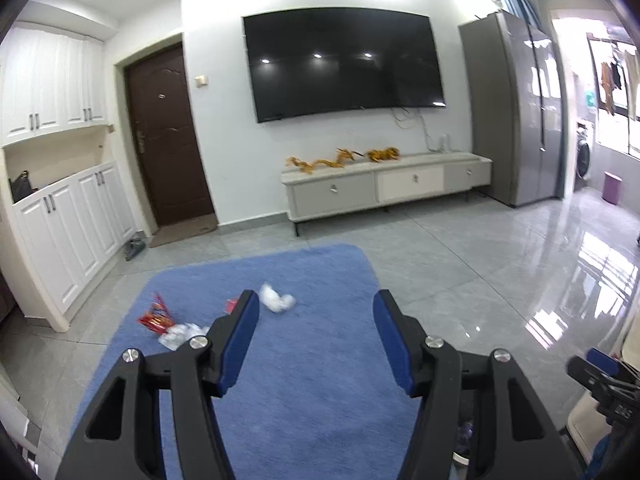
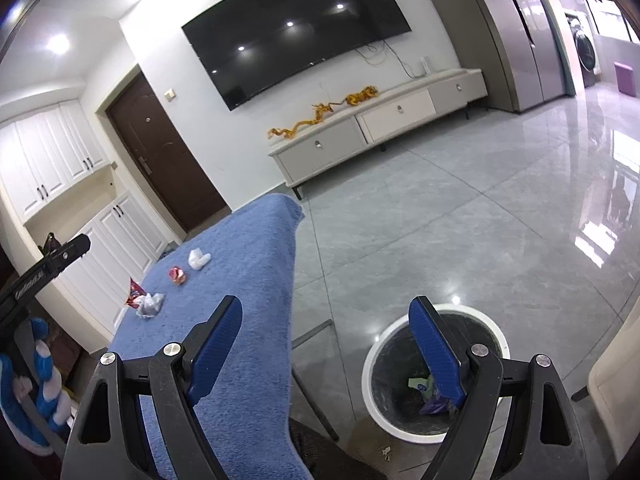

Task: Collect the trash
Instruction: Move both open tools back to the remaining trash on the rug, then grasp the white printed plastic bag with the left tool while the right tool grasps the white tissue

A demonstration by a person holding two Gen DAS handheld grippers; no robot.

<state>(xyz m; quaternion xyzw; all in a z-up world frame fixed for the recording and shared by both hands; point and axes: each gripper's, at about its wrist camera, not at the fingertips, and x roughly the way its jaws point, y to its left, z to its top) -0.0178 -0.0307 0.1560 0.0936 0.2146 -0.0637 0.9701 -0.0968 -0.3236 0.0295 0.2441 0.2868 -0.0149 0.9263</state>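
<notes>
A blue towel covers the table [image 1: 320, 360] [image 2: 248, 264]. On it lie a white crumpled tissue [image 1: 277, 300] [image 2: 199, 259], a small red wrapper [image 1: 231, 305] [image 2: 177, 274], a red snack packet [image 1: 157, 316] [image 2: 133, 292] and a crumpled clear wrapper [image 1: 180, 333] [image 2: 151, 305]. My left gripper [image 1: 316, 316] is open and empty above the towel, just short of the trash. My right gripper [image 2: 326, 324] is open and empty, over the table's right edge and above a white-rimmed bin [image 2: 374, 344] on the floor, which holds some scraps [image 2: 422, 386].
A grey tiled floor [image 2: 460, 208] stretches to a TV stand [image 1: 384, 184] under a wall TV. White cabinets [image 1: 68, 236] stand at the left, a brown door [image 1: 168, 144] behind. A cream chair [image 2: 616, 392] stands at the right. The table's legs [image 2: 312, 332] show beside the bin.
</notes>
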